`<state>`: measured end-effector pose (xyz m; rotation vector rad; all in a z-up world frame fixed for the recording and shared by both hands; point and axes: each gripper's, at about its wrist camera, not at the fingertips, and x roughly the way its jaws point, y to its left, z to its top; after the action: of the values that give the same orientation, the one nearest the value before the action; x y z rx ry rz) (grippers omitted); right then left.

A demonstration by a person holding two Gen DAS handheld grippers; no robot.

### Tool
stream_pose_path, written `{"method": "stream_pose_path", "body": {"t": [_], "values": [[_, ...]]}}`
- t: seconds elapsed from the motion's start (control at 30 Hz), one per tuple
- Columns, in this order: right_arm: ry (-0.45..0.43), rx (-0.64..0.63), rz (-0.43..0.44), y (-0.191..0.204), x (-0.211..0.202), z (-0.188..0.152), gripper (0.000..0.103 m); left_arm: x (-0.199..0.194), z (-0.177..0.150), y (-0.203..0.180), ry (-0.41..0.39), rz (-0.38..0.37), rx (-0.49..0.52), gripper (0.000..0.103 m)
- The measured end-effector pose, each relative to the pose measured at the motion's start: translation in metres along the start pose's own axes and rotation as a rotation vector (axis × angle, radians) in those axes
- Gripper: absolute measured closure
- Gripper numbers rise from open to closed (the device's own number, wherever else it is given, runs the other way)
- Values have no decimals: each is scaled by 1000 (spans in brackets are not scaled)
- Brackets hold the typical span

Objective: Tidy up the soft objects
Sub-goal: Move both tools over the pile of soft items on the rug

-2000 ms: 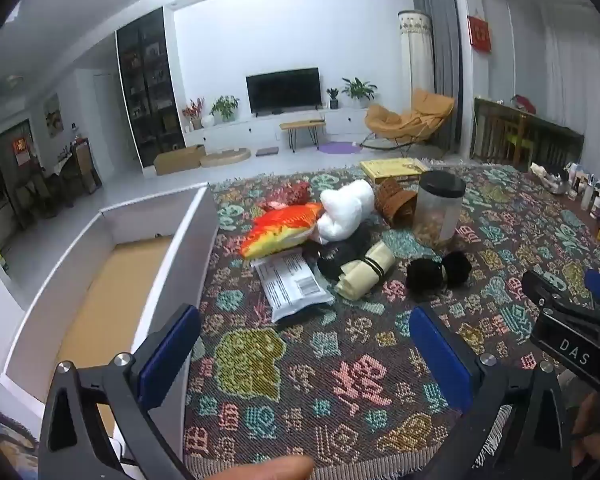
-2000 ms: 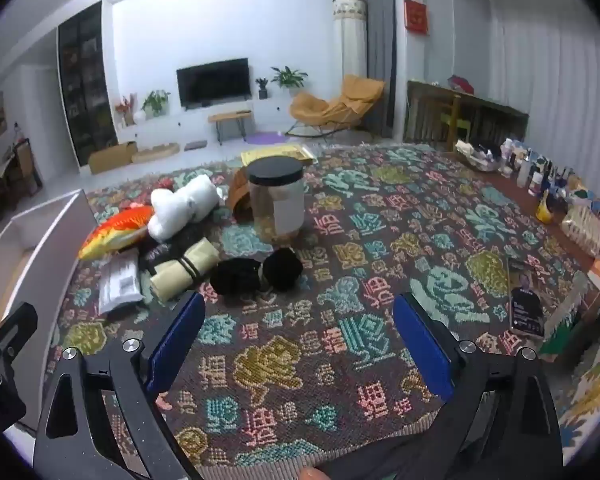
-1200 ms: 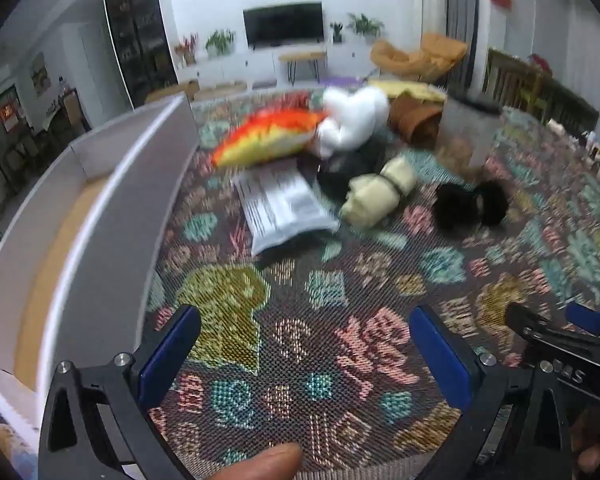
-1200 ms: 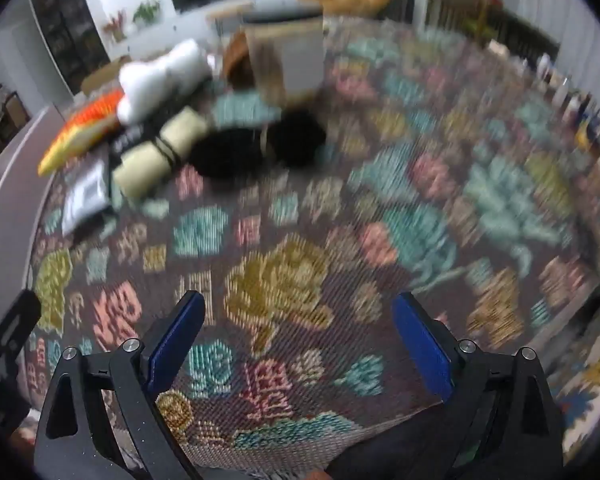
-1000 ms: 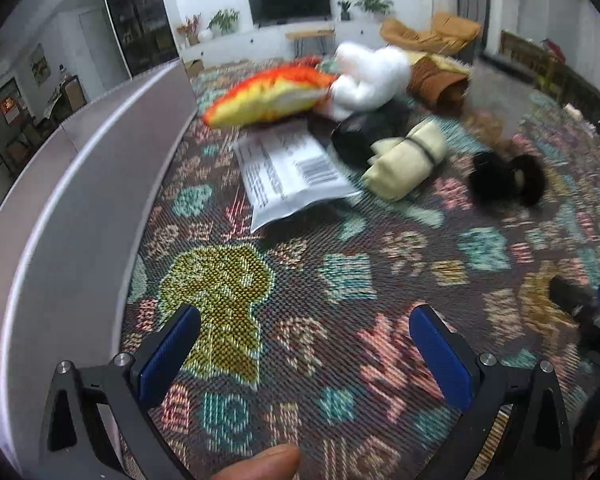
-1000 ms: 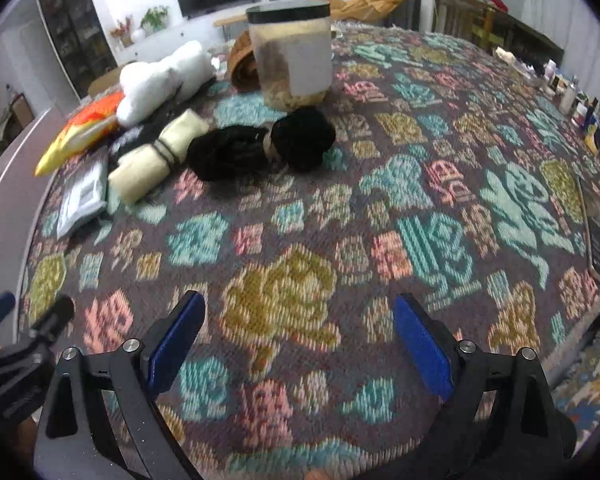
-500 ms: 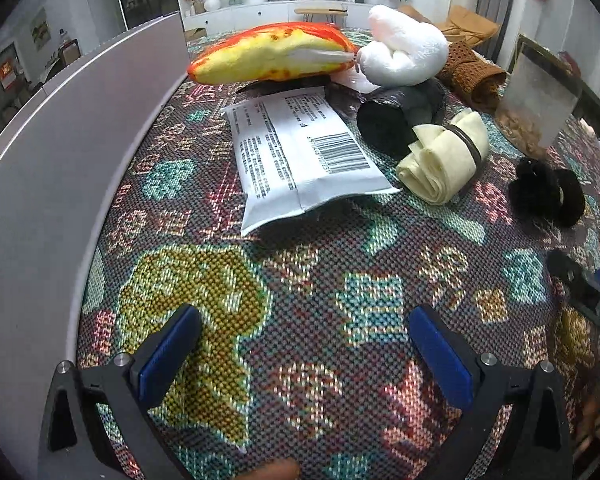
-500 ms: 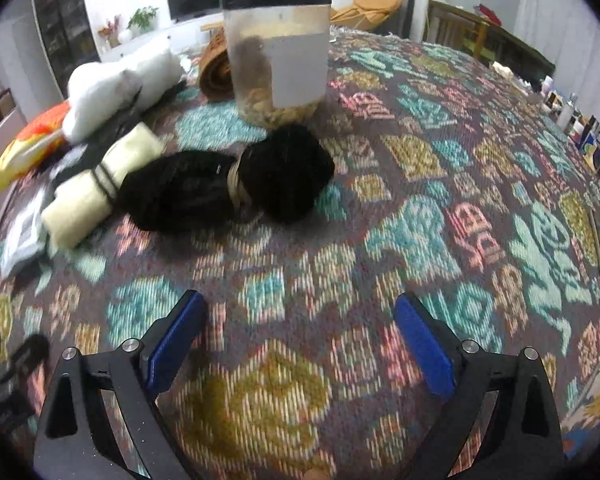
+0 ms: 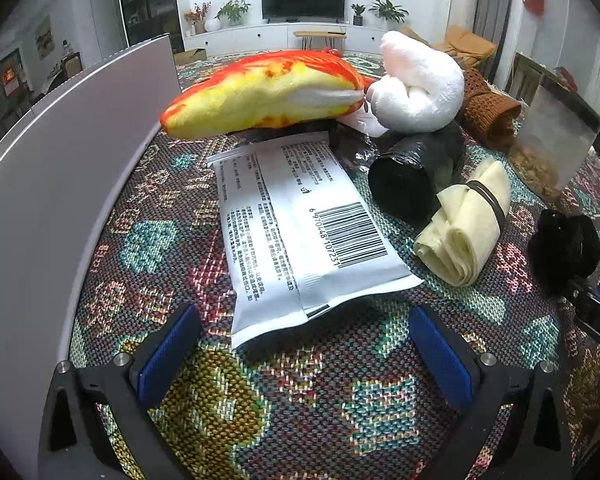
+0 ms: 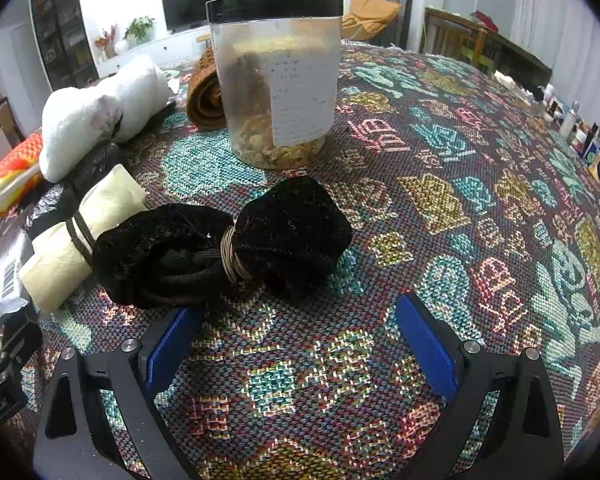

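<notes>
Hovering left gripper near white packet, jaws wide

Black velvet bundle lies before the gaping right hand-held gripper.

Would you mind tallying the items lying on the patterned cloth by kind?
Plush toys: 2, orange-yellow plush, white plush
Tied fabric bundles: 2, cream roll, black bundle
Black plastic roll: 1
Brown knit: 1
White packet: 1
Jar: 1
Total: 8

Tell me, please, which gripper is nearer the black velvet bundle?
Right. The right gripper sits open just in front of the black velvet bundle; the left gripper faces the white packet, off to the bundle's side.
</notes>
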<state>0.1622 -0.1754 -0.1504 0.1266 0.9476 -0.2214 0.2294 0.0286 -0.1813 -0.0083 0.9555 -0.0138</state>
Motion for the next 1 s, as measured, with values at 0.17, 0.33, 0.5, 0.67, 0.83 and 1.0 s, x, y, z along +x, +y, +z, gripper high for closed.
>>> {"method": "stream_pose_path", "body": {"t": [0.17, 0.33, 0.5, 0.67, 0.83, 1.0], "values": [[-1, 0, 0, 0, -1, 0, 5, 7, 5, 3, -2, 3, 3, 0], [0, 0, 0, 0, 0, 0, 5, 0, -2, 0, -5, 4, 2, 0], [0, 0, 0, 0, -1, 0, 5, 0, -2, 0, -6, 4, 2, 0], [0, 0, 0, 0, -1, 0, 5, 0, -2, 0, -7, 4, 2, 0], [0, 0, 1, 0, -1, 0, 5, -5, -7, -5, -3, 1, 10, 0], [0, 0, 1, 0, -1, 0, 5, -28, -31, -4, 30, -36, 63, 0]]}}
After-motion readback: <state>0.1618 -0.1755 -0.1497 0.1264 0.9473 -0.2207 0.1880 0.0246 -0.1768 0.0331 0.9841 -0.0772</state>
